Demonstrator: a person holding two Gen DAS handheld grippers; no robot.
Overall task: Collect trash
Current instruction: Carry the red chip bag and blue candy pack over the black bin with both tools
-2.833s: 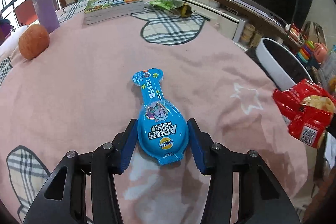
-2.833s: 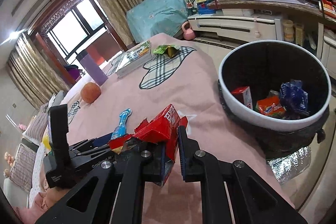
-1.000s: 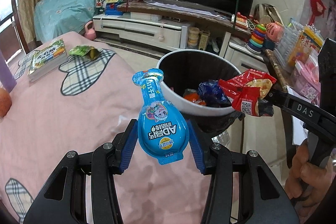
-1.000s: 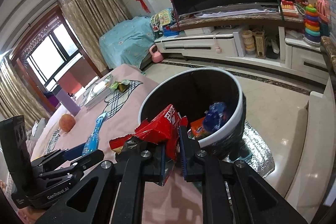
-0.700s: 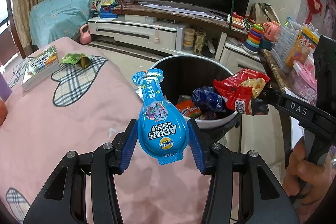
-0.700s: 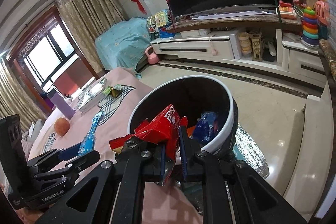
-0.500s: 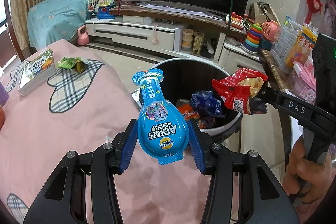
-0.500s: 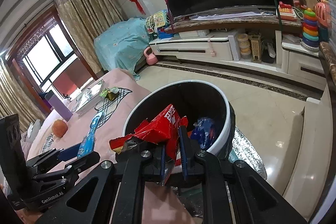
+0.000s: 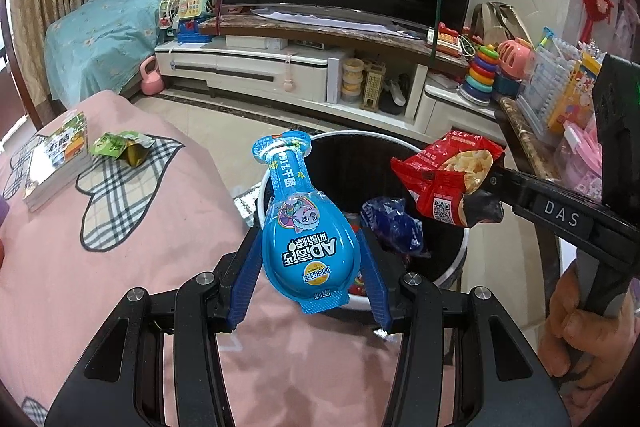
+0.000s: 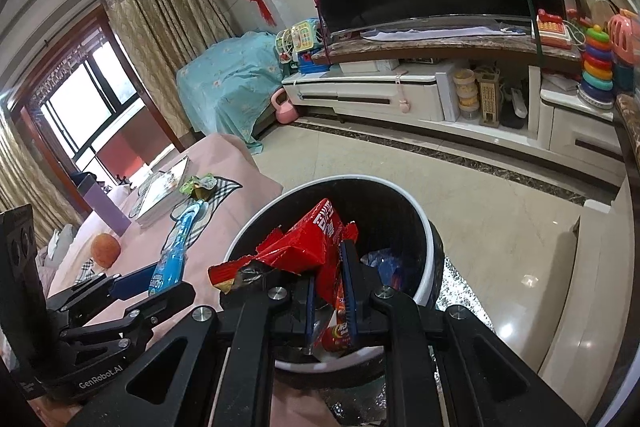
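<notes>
My left gripper (image 9: 310,243) is shut on a blue lollipop-shaped snack package (image 9: 304,239) and holds it over the near rim of the round black trash bin with a white rim (image 9: 400,141). My right gripper (image 10: 329,269) is shut on a crumpled red chip bag (image 10: 316,243) held right above the bin's opening (image 10: 400,211). The red bag also shows in the left wrist view (image 9: 448,179), at the right over the bin. The bin holds a blue wrapper (image 9: 394,227) and other trash. A green wrapper (image 9: 120,147) lies on the pink bed.
The pink bedspread (image 9: 100,267) lies left of the bin, with books (image 9: 56,155) at its far end, an orange fruit (image 10: 105,245) and a purple bottle (image 10: 102,205). A TV cabinet (image 9: 320,67) and toy shelves (image 9: 540,75) stand behind the bin.
Both grippers have moved from over the bed toward the bin, each keeping its package. The red bag now hangs directly above the bin opening and the blue package is over its near rim.
</notes>
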